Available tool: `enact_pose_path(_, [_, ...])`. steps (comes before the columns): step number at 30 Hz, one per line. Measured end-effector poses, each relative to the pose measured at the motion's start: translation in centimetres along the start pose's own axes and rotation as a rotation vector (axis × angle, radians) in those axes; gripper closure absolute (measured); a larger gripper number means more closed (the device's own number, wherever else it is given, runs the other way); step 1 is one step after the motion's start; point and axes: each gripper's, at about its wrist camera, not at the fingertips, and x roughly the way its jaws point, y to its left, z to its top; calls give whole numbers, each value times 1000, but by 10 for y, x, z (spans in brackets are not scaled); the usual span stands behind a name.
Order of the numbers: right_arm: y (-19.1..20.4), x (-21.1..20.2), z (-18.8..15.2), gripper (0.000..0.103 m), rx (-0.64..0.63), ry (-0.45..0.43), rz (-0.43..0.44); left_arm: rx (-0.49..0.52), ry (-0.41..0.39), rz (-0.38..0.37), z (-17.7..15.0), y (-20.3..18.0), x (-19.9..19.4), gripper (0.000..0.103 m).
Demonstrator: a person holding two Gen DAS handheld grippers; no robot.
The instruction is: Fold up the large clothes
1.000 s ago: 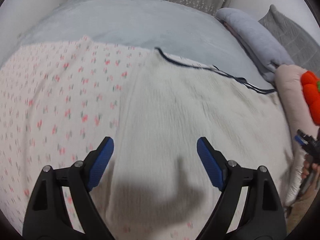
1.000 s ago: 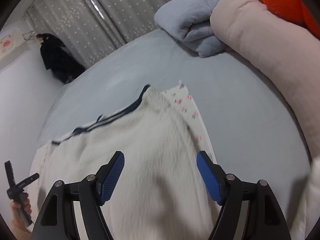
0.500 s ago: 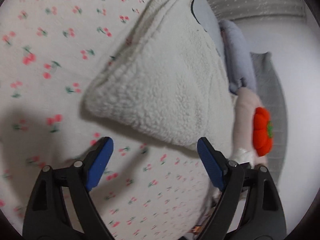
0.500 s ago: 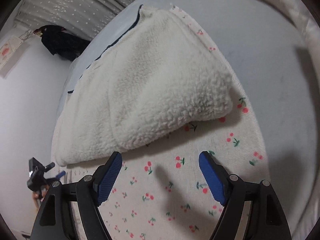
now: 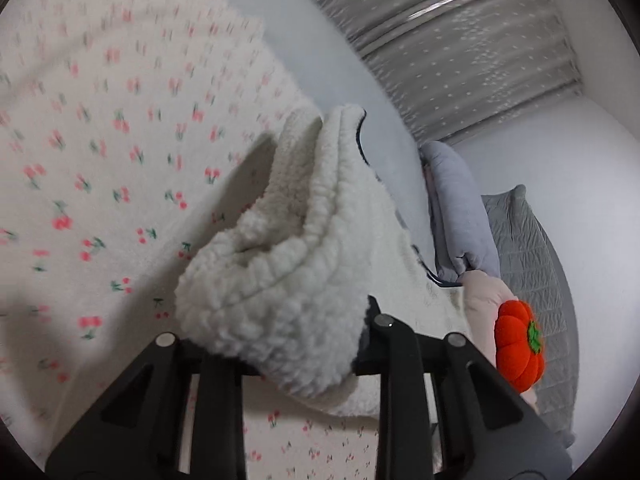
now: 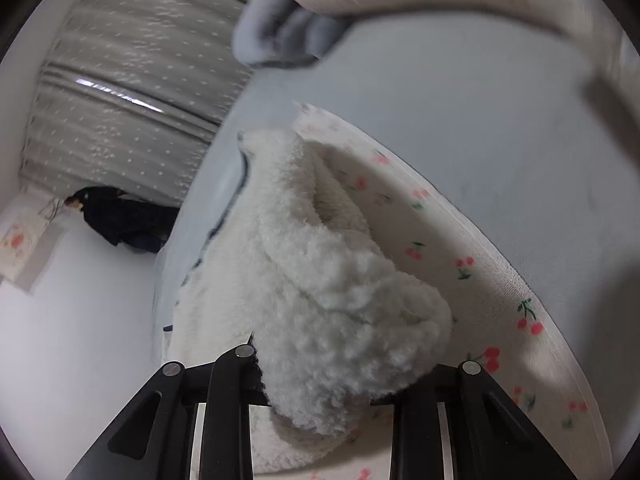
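left gripper and right gripper each clamped on a corner of the fleece blanket; folded edge runs between them, cherry-print side underneath.

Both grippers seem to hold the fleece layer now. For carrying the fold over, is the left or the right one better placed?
Neither clearly: the left gripper and the right gripper are each shut on a corner of the white fleece, lifted off the cherry-print side. Both should move together.

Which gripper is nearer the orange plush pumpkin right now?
Left. The left gripper, shut on the white fleece garment, has the orange plush pumpkin just to its right. From the right gripper, the pumpkin is out of view.
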Motion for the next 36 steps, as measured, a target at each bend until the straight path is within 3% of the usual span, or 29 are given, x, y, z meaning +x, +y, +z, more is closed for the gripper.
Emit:
enact_pose_path(3, [34,-44,-12,76,-71,-14,42,109,-58,9,-4,-17,-61,75])
enact_pose_path(8, [42,-108,-59,75,-118,83,48,141,11,46,-36,26,-143,74])
enact_pose_path(11, [21,-128,-100,74,-143,151,19,120,82,96,-68,66,-156,72])
enact_pose_path(15, [-23,-119,-140,66,-146,230,-63,137,232,224,-108,124,-120,59])
enact_pose_path(17, [-50,-107,-147,59,-103,271,-87,117,197,199,-110,137,-124,39])
enact_pose_path(19, [-69,-104,-146,43,-43,289,-78,138,178,284,-104,131,-137,29])
enact_pose_path(22, [-64,-126,-133,36,-107,222,-140,302,-6,439,-95,101,-166,28])
enact_pose_path(24, [-50,-147,-123,35,-199,117,-243,396,-96,503,-88,79,-173,27])
enact_pose_path(28, [2,-166,-123,35,-383,-26,-294,548,-116,462,-81,27,-148,26])
enact_pose_path(32, [76,-135,-150,35,-674,-51,-269,734,-71,400,-93,-28,-86,26])
enact_pose_path(34, [98,-101,-156,36,-778,-28,-245,857,-85,453,-95,-45,-43,26])
enact_pose_path(36, [111,-63,-156,41,-868,-33,-275,937,-116,538,-87,-52,-7,26])
